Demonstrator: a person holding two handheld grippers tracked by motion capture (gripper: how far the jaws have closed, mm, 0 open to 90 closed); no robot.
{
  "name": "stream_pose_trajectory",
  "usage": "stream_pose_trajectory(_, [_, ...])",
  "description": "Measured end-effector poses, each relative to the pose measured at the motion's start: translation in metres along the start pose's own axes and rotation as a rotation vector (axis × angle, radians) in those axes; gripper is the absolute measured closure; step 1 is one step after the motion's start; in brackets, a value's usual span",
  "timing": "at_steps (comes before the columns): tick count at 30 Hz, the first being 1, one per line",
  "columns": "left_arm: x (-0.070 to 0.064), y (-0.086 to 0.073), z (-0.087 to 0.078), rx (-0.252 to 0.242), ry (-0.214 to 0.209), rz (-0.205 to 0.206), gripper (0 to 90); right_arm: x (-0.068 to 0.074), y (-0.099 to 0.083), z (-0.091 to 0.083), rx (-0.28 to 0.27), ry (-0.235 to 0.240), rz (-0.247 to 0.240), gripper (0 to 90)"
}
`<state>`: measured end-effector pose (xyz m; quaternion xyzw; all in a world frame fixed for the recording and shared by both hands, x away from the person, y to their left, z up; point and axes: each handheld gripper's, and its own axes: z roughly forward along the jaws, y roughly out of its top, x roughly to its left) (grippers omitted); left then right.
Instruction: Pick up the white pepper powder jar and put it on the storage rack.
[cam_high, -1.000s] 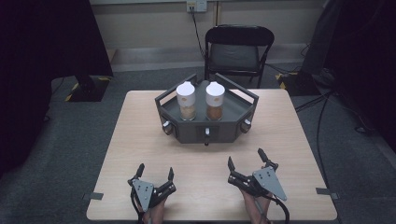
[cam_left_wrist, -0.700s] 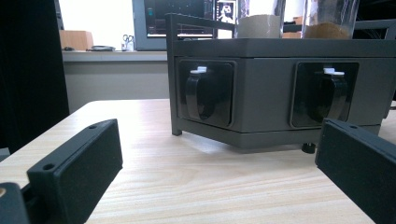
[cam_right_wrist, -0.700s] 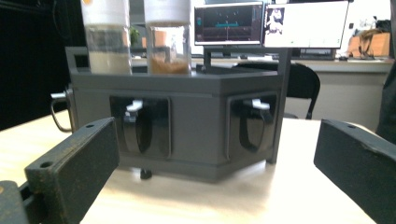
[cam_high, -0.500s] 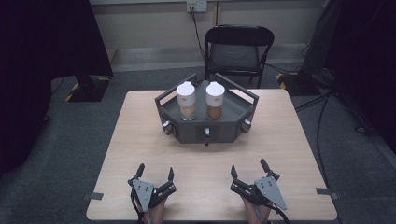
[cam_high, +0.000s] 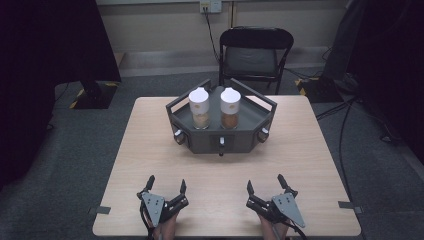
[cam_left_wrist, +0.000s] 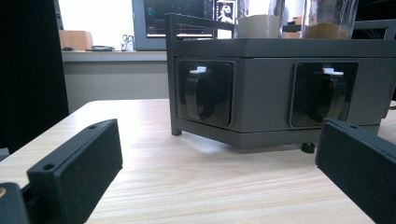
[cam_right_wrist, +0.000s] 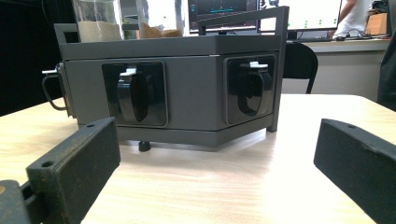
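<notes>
Grey rack (cam_high: 220, 132) sits mid-table toward the far edge, two jars (cam_high: 199, 108) (cam_high: 230, 108) standing on top, knobs (cam_left_wrist: 201, 92) along its front. Looks like pre-approach: next move needs a long forward reach. Left gripper (cam_high: 166, 186) and right gripper (cam_high: 265, 184) rest near the front edge, jaws wide apart, holding nothing.

Lab or office workroom, grey carpet (cam_high: 60, 165), black curtains (cam_high: 45, 50), monitors (cam_right_wrist: 261, 11), folding chair (cam_high: 256, 55)

- Two jars (cam_high: 199, 108) (cam_high: 230, 108) stand side by side on the rack (cam_high: 202, 143) (mid-desk (cam_high: 125, 165)).
- A chair (cam_high: 256, 55) stands behind the desk.
</notes>
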<state>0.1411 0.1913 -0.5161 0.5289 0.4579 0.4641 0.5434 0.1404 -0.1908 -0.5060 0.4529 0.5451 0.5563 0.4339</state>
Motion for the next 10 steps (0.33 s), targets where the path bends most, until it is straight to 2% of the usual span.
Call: stream_pose_trajectory(10, [0.0001,0.0002,0.0001,0.001,0.000,0.000,0.0,0.0017,-0.0026,-0.0001,-0.005,-0.003,-0.008,0.0])
